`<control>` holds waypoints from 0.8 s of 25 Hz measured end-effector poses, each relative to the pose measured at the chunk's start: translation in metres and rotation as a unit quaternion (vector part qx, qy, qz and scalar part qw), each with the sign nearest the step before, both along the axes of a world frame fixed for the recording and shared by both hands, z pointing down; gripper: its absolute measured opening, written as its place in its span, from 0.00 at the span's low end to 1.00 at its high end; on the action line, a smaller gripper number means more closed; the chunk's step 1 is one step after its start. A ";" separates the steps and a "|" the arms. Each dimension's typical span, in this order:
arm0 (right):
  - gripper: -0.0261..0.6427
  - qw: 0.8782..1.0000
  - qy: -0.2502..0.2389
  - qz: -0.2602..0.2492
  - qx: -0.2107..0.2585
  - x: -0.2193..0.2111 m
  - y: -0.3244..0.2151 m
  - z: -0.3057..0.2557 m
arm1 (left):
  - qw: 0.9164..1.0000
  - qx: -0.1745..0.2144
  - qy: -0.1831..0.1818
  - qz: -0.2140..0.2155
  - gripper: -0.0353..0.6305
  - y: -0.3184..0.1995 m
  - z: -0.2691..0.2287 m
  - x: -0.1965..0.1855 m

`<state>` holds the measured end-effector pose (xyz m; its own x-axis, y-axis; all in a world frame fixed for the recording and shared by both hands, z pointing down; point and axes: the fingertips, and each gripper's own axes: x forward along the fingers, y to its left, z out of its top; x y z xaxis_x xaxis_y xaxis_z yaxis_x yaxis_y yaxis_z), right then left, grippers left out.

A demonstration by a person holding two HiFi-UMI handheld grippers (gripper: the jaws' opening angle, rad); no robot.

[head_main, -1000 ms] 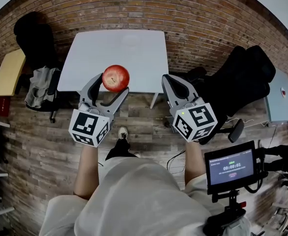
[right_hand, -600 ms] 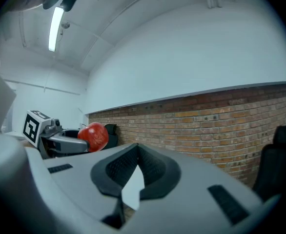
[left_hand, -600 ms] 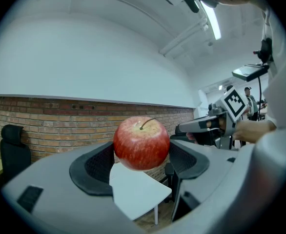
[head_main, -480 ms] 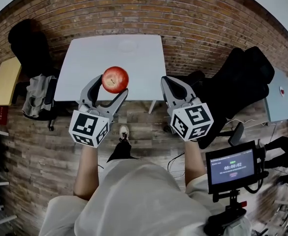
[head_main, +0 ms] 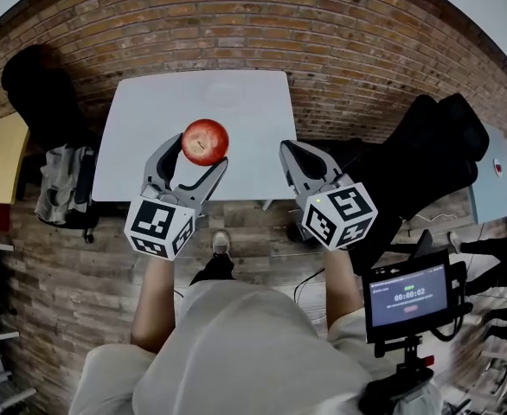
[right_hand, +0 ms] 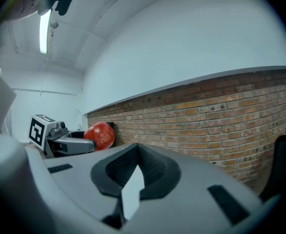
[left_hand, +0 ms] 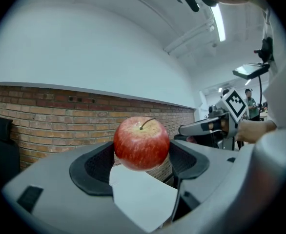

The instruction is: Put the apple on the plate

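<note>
**One apple aloft, plate straight ahead**

Looking down past a brick wall (head_main: 366, 50) onto a white tabletop (head_main: 150, 158) pushed against it. Out over the tabletop's near half, raised clear of the surface: the left tongs (head_main: 200, 151), spread to about the fruit's width. Beside them on the right: the right tongs (head_main: 285, 148), pressed together at the tips and gripping nothing. Far along the tabletop's middle, flat, pale and hard to pick out against the white: the plate (head_main: 224, 92). Clamped in the left tongs, one pad against each flank, well short of the plate: the apple (head_main: 205, 140).

Judged a carry stage, with the placing not yet done. From the left tongs, plate forward and a touch to the right. Calls for a push away from the body, then a descent. Left tongs the obvious carrier; right ones about as near the plate but idle.

Round fruit, so no real long axis. Stem upright with a slight lean to the right in the left gripper view. Worth keeping that way for a steady landing on the base.
</note>
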<state>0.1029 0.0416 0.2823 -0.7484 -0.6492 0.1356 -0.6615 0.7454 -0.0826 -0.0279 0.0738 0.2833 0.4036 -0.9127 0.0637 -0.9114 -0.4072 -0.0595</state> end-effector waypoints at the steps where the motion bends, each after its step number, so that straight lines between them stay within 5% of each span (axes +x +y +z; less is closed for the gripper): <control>1: 0.04 1.000 0.001 -0.001 0.003 -0.005 -0.007 0.000 | 1.000 -0.001 0.001 0.001 0.59 -0.009 0.001 -0.004; 20: 0.04 1.000 0.000 0.004 0.020 -0.072 -0.128 0.005 | 0.999 -0.024 -0.005 0.028 0.59 -0.146 0.020 -0.064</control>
<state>0.0312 -0.0860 0.2869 -0.7431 -0.6601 0.1098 -0.6675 0.7427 -0.0528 -0.0918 -0.0727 0.3033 0.4539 -0.8841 0.1114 -0.8863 -0.4608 -0.0466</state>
